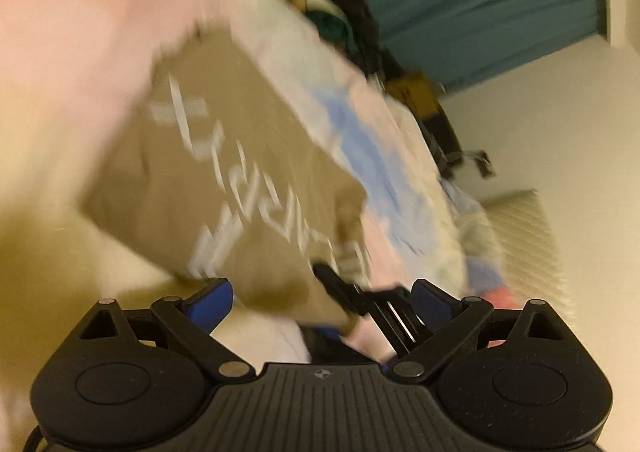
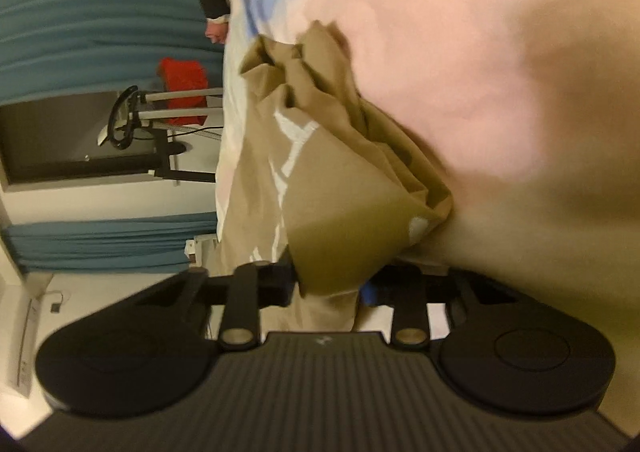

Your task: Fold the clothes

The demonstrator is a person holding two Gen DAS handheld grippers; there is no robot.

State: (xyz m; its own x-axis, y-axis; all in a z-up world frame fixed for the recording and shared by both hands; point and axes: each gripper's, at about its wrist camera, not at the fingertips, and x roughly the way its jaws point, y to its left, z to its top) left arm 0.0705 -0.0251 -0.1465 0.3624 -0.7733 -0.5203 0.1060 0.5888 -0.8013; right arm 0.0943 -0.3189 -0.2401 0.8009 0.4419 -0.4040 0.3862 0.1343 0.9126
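The tan shirt (image 1: 224, 172) with white lettering lay on the pink-and-blue bedspread (image 1: 384, 156), its long axis running slantwise in the left wrist view from the upper left down toward the left gripper (image 1: 320, 292), whose blue-padded fingers (image 1: 212, 300) stood spread with the cloth's near edge between them, not pressed. The other gripper's black finger showed there at that edge. The right wrist view showed the shirt (image 2: 332, 180) bunched and creased instead, a fold of it pinched in the right gripper (image 2: 328, 288). Only that view showed the red item (image 2: 184, 84) and the teal curtain (image 2: 100, 12).
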